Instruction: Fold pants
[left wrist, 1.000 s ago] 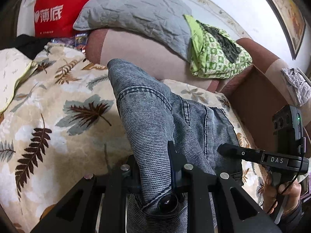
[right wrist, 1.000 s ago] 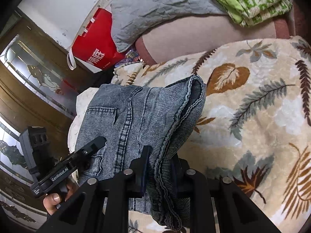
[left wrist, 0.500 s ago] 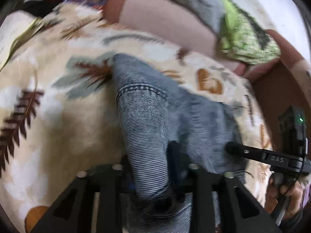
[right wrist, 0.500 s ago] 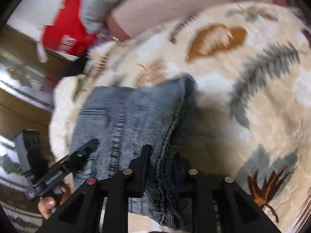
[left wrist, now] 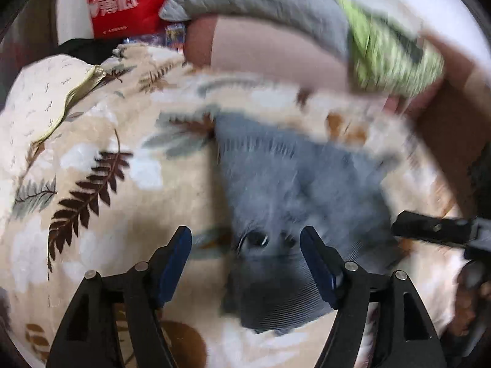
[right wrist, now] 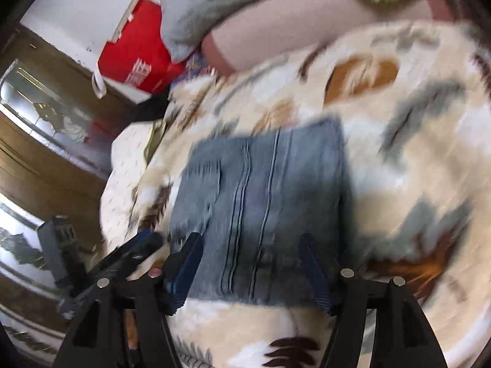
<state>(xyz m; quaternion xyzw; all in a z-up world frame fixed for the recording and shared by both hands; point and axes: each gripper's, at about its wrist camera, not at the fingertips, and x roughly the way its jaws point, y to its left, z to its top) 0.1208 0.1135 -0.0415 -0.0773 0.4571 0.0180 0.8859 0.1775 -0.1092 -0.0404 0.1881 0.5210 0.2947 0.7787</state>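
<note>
The grey-blue denim pants (left wrist: 294,190) lie folded into a compact stack on the leaf-patterned blanket (left wrist: 101,184). In the right wrist view the folded pants (right wrist: 264,190) lie flat, seams running away from me. My left gripper (left wrist: 245,242) is open and empty, just above the near end of the pants. My right gripper (right wrist: 250,245) is open and empty over the near edge of the pants. The right gripper also shows in the left wrist view (left wrist: 435,230), at the right edge. Both views are motion-blurred.
A sofa back (left wrist: 276,55) runs behind the blanket with a grey pillow (left wrist: 260,0), a green patterned cloth (left wrist: 389,55) and a red bag (left wrist: 122,3). A wooden cabinet with glass (right wrist: 46,116) stands at the left in the right wrist view.
Both grippers were shut on the folded pants and holding them up; they lowered the pants onto the blanket, opened and let go. The pants now lie flat.
</note>
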